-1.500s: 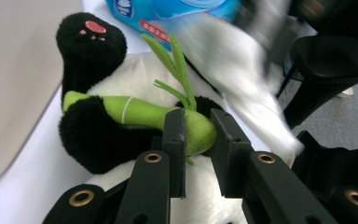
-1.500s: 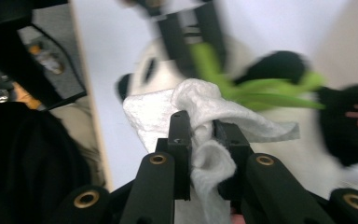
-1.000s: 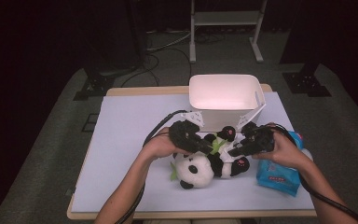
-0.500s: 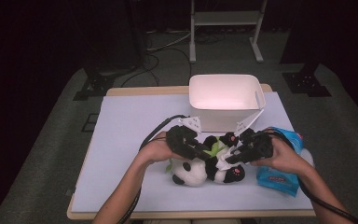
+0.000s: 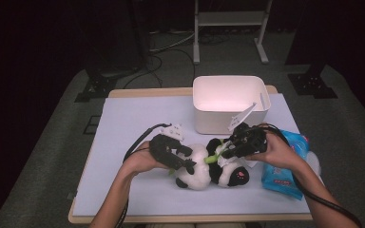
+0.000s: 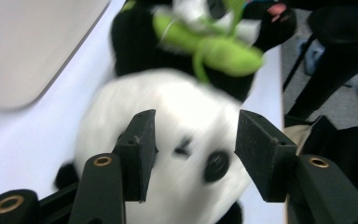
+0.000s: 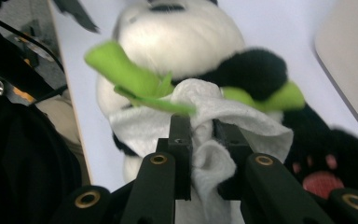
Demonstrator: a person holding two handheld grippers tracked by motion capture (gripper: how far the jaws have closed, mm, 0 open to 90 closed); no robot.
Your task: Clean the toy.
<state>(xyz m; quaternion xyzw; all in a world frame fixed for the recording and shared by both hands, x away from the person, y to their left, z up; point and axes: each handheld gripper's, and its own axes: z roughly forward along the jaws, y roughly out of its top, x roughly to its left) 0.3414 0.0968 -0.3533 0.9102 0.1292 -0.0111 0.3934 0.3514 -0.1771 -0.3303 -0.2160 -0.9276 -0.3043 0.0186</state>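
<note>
The plush panda [image 6: 177,154] is motion-blurred in the left gripper view, its head cut off by the top edge. The right hand [image 5: 278,154] hides part of the blue packet [image 5: 285,173].

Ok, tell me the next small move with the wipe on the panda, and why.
Probably drag the right gripper, shut on the white cloth wipe, across the black-and-white plush panda; the left gripper has just been opening, its jaws astride the head without pressing, so re-steady it first.

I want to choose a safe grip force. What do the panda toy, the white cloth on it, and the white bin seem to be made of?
Panda toy: soft plush, judging by its fuzzy pile. White cloth: thin, matte, woven or paper-like fabric that bunches between the right gripper jaws. White bin: probably rigid plastic, with smooth walls and rounded corners.
</note>
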